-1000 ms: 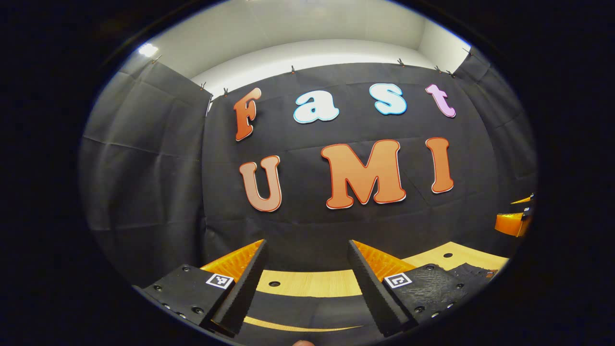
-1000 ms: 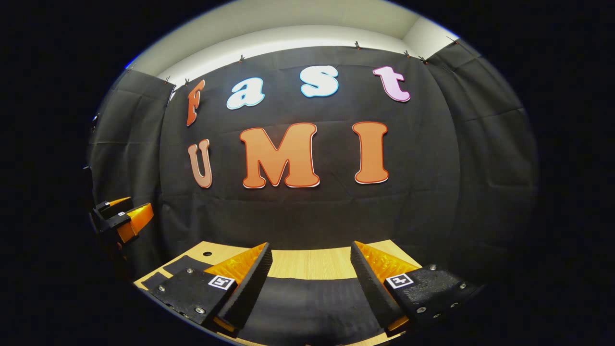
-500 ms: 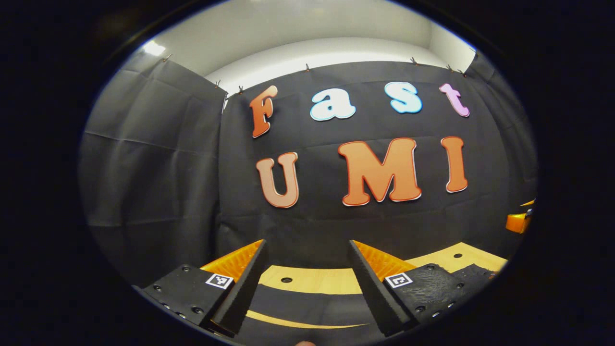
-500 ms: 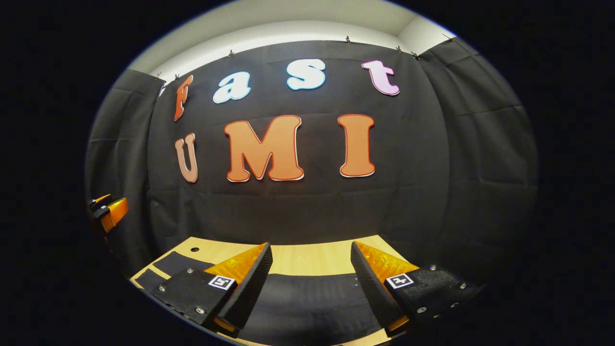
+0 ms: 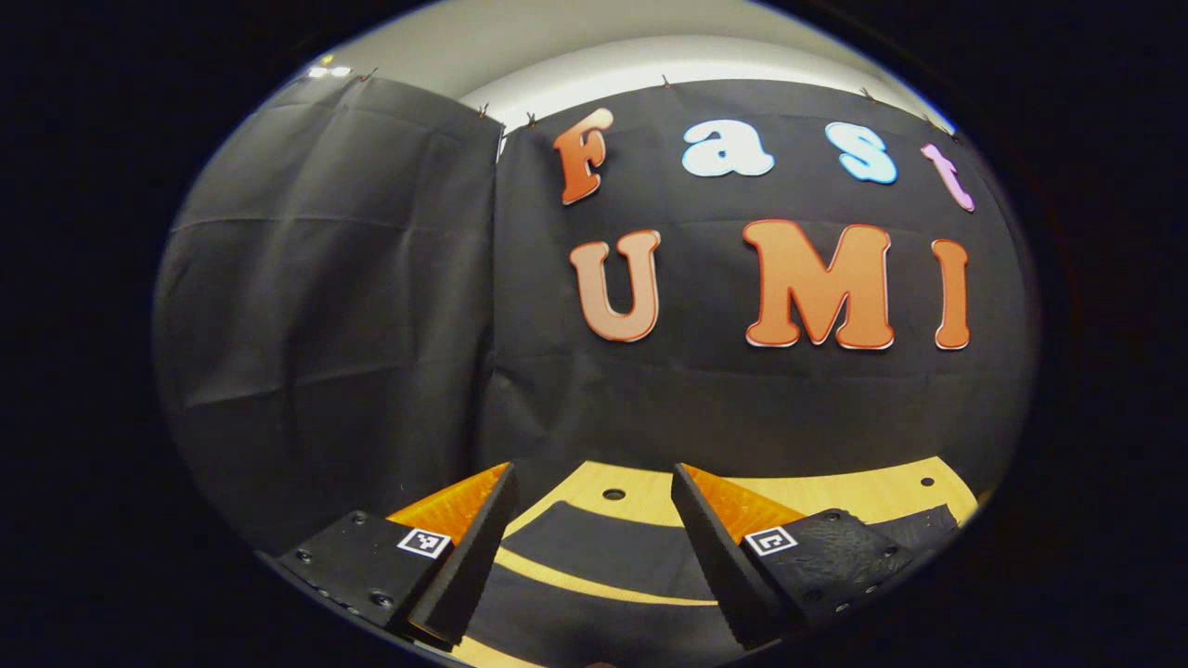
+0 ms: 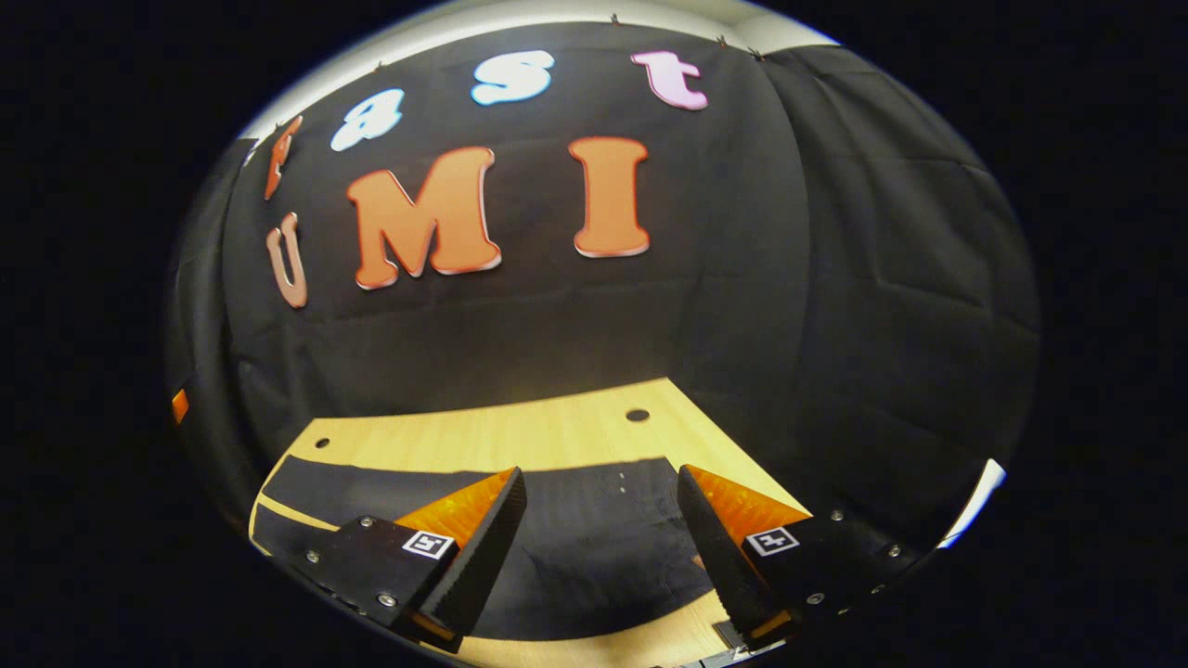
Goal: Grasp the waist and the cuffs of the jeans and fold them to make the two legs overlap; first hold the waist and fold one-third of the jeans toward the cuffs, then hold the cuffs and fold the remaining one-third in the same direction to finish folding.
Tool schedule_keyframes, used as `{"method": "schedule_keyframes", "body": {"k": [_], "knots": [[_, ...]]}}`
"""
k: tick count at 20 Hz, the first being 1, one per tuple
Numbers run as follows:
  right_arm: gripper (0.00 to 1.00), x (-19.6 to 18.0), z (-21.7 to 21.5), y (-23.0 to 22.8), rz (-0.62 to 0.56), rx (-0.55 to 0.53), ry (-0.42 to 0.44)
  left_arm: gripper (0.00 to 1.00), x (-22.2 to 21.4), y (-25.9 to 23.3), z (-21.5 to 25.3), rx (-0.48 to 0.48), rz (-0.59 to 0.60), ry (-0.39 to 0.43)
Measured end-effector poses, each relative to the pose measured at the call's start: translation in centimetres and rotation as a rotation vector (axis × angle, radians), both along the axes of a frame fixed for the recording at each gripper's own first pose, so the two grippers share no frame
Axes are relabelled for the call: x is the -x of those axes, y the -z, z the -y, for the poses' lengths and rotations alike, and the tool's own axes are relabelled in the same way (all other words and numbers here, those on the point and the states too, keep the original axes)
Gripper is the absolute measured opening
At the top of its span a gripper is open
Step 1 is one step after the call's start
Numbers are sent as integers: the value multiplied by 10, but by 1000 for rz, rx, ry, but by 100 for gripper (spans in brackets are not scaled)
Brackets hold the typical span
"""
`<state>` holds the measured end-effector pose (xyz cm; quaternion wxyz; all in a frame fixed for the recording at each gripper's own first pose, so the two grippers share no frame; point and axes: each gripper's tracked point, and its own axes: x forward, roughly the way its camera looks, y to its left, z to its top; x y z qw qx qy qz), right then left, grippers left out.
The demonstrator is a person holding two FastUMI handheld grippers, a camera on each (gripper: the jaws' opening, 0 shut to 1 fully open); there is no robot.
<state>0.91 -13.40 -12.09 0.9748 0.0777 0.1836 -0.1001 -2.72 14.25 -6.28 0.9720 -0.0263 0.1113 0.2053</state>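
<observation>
Black jeans (image 5: 603, 549) lie flat on the light wooden table (image 5: 835, 487). A thin curved strip of wood shows between their two legs. In the left gripper view my left gripper (image 5: 593, 469) hovers open just above one end of them, with nothing between its fingers. The right gripper view shows the jeans (image 6: 575, 529) spread wide across the table (image 6: 520, 431), with small rivets near their far edge. My right gripper (image 6: 600, 470) is open above that cloth and holds nothing. I cannot tell which end is the waist.
Black cloth walls close the booth behind and to both sides of the table. Small round holes (image 6: 637, 415) mark the tabletop beyond the jeans. A small orange part, probably the other gripper (image 6: 179, 405), shows at the left rim of the right gripper view.
Both grippers have tipped down and swung apart, the left to the left and the right to the right. More table and jeans show under each. Both stay open.
</observation>
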Motion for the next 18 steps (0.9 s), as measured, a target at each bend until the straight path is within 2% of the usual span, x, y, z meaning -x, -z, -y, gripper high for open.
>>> {"method": "schedule_keyframes", "body": {"k": [1,2,6,11,14,18], "knots": [[94,1,4,10,-28,-37,3,99,5,7,-10,18,-25,-34],[98,1,8,19,-53,-70,11,99,8,16,-21,38,-55,-65],[98,5,33,57,-173,-101,76,99,20,56,-49,145,-153,-152],[97,9,48,104,-294,-251,121,96,30,112,-63,277,-303,-203],[96,11,53,134,-375,-322,137,98,51,142,-70,373,-378,-253],[96,8,52,166,-453,-409,166,96,73,176,-89,430,-498,-312]]}}
